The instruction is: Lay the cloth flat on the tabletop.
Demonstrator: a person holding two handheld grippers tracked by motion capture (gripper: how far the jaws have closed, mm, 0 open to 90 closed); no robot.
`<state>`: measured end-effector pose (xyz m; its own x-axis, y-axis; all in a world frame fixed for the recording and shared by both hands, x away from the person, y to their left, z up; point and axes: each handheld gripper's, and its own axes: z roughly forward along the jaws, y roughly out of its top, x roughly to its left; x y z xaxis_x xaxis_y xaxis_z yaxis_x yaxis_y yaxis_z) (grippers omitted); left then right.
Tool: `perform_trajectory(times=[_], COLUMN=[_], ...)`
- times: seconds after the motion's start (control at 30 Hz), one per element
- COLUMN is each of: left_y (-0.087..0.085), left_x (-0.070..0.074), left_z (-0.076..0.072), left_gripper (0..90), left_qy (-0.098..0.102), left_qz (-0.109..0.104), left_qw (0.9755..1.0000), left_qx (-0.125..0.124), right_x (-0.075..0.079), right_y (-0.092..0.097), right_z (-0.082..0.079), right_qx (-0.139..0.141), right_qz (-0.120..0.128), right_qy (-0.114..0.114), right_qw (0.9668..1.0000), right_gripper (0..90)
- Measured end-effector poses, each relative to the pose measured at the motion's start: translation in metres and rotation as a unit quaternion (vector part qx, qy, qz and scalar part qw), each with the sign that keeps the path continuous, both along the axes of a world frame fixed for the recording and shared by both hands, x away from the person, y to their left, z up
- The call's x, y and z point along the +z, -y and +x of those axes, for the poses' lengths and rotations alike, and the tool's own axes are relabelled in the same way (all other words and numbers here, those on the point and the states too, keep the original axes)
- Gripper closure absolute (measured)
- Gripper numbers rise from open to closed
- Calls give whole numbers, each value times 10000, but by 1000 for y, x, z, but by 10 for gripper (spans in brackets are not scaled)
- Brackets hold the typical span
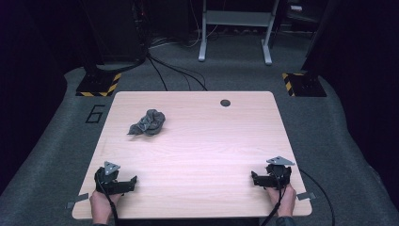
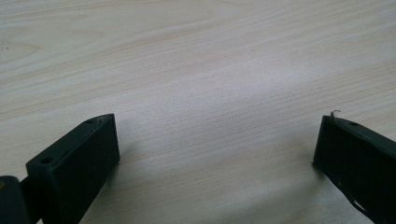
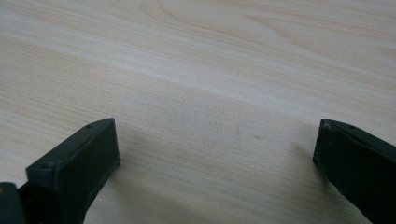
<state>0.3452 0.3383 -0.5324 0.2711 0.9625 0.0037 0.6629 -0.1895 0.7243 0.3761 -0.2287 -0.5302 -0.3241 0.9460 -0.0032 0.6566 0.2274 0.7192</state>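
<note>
Resting at lower corners of frame, left gripper (image 1: 133, 181) and right gripper (image 1: 253, 178) sat on surface (image 1: 207, 141), jaws wide apart, nothing held. Crumpled grey cloth (image 1: 148, 123) lay upper left, well apart, likely awaiting reach.

floor: grey carpet (image 1: 56, 141) around light wood table (image 1: 197, 155) | beyond table: white metal frame (image 1: 235, 28), black cables (image 1: 174, 70) | striped black-yellow bases (image 1: 99, 84) off both far table corners | surroundings dark
</note>
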Motion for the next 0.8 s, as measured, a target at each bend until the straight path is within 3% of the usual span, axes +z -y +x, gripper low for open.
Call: perform_trajectory(times=[0.53,0.8], left_y=[-2,-10], left_x=[0,2], left_z=[-1,2], left_gripper=[0,0], left_qy=[1,-64], left_qz=[-4,-163], left_qw=[10000,9998], left_qx=[19,-4], right_x=[0,0], right_y=[0,0], right_z=[0,0], right_qx=[-48,-44], right_qz=[-1,5], right_qy=[-4,-1], right_qw=[10000,10000], right_gripper=[1,3])
